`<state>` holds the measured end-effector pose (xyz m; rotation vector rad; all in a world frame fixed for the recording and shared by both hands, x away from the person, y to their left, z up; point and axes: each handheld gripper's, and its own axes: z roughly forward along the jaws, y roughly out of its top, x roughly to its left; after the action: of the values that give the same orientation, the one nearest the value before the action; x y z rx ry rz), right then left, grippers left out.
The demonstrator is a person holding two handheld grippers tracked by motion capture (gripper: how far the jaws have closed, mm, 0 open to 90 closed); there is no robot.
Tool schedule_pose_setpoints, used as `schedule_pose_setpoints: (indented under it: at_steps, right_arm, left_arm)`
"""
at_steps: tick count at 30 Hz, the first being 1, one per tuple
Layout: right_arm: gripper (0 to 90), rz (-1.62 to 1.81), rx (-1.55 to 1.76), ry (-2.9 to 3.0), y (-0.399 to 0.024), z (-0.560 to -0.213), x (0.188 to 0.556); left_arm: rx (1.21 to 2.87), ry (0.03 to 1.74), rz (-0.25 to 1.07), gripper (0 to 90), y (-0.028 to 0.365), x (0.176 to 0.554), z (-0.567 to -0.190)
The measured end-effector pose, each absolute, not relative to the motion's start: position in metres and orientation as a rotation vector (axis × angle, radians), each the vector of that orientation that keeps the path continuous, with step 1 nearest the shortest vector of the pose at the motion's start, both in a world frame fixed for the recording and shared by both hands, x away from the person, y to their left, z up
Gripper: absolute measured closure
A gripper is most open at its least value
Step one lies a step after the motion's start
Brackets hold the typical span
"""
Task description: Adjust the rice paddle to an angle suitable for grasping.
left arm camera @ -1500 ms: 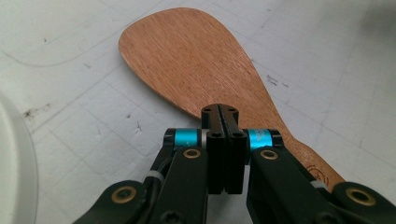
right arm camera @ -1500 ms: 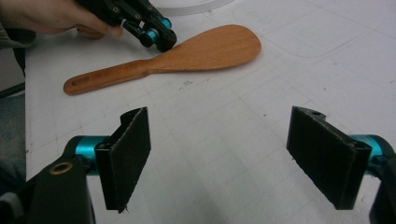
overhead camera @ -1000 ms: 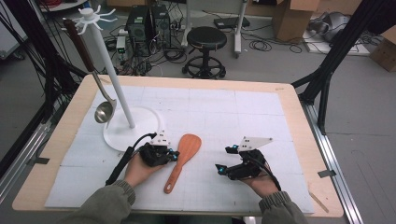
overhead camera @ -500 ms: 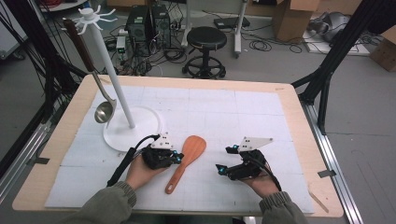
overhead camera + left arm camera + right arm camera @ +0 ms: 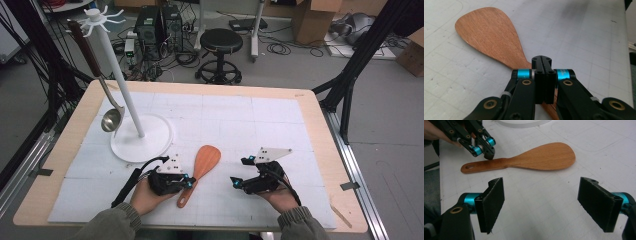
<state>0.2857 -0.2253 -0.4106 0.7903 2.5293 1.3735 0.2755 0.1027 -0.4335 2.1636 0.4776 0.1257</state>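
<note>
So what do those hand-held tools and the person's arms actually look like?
Each tool, left and right, is black with turquoise bands and brass-coloured pivots; the right has flat, dark pads. A grey triangular plate tops the right one, black cables trail back, and the sleeves are olive-grey.

— What couldn't you make out?
— In the left gripper view the left gripper covered the wooden spatula at its neck, and the handle ran off the bottom edge.
— Anything else?
— In the high view the ladle bowl's inside was too small to read.
</note>
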Motion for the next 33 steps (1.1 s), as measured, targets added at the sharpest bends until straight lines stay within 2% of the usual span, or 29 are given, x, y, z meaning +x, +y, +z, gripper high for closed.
schedule_pose_setpoints:
  at_steps: [17,33]
  right_arm:
    - [20.5,1.377,0.786,2.531,-0.224,-0.410,0.286]
    - [20.4,1.378,0.777,2.528,-0.223,-0.409,0.286]
  left_arm:
    - [2.159,0.508,0.070,89.6,0.124,0.254,-0.442]
    - [2.176,0.482,0.057,89.6,0.121,0.245,-0.446]
